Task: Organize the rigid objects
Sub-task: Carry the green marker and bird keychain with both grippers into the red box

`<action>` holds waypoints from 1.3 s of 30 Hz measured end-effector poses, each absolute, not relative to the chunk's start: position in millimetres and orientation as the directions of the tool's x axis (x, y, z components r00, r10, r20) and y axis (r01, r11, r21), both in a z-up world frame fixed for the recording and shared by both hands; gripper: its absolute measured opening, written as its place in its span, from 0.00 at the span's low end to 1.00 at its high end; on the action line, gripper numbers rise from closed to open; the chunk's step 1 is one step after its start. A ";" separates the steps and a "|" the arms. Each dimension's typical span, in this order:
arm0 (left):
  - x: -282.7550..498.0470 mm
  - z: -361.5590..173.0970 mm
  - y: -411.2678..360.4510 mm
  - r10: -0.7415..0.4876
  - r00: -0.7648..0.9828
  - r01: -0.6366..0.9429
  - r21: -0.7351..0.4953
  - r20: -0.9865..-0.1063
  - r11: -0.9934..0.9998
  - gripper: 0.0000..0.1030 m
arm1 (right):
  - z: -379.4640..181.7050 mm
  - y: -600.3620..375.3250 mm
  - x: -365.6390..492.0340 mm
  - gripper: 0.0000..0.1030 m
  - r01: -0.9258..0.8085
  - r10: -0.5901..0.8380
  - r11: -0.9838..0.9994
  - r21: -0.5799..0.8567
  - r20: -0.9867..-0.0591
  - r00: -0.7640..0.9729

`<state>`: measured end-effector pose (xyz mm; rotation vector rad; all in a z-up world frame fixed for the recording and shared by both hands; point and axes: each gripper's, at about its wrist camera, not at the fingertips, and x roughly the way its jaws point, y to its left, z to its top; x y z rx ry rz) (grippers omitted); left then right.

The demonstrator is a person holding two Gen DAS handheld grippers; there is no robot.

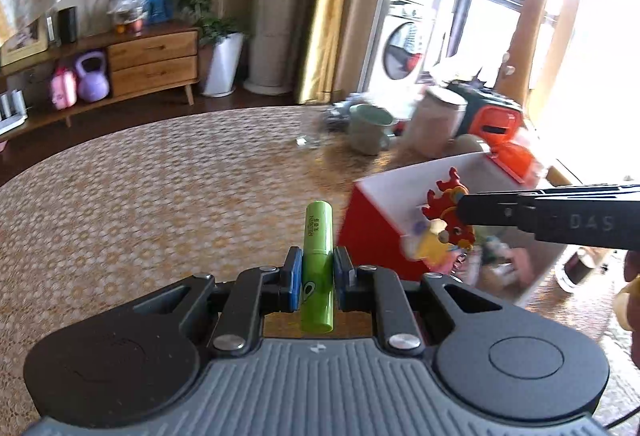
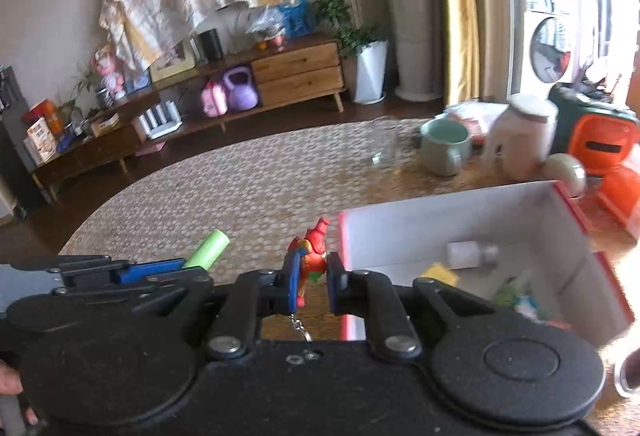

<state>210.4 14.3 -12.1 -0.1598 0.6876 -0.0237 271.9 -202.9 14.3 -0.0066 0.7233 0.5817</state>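
With my left gripper [image 1: 317,278] clamped on the green tube [image 1: 318,264] and my right gripper [image 2: 312,282] clamped on the dragon keychain [image 2: 312,256], I should carry both over the red box [image 2: 576,211] just ahead-right before releasing

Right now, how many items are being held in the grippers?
2. A green tube is clamped in the left gripper, above the table. A red dragon keychain is clamped in the right gripper, beside the red and white box.
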 end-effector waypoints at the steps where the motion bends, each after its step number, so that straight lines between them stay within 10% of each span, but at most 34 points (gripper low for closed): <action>1: 211.7 -9.3 8.9 -0.086 0.773 -0.019 -0.158 -0.629 0.987 0.15 | 15.2 -210.4 272.1 0.12 -0.492 0.490 0.850 0.188 -0.623 0.610; 39: 351.0 -80.9 -154.3 -0.212 0.570 0.211 -0.109 -0.793 0.971 0.15 | -87.5 -325.9 335.8 0.12 -0.348 0.371 0.917 0.194 -0.733 0.570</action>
